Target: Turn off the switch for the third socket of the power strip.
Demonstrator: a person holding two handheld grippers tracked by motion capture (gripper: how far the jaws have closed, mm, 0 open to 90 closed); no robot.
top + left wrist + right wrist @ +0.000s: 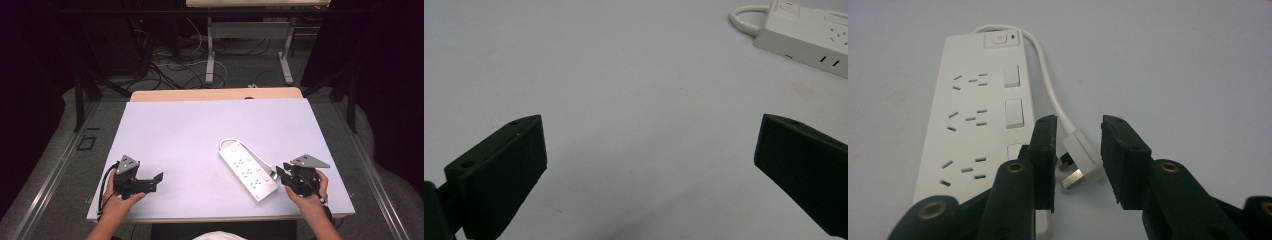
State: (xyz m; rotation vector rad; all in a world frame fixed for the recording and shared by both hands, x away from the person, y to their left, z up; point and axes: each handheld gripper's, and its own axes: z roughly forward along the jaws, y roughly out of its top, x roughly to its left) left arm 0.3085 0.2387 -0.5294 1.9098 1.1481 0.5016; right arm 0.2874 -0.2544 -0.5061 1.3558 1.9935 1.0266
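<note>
Right gripper (pixel 1078 160) jaws part-spread astride plug (pixel 1082 156) beside strip (pixel 973 125), we judged to grasp | left gripper (pixel 649 165) spread wide, idle, well apart from strip

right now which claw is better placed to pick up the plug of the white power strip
The right claw. Its open jaws already stand on either side of the white plastic plug, beside the white rectangular power strip. The left claw sits open over bare table surface, well away from the strip.
</note>
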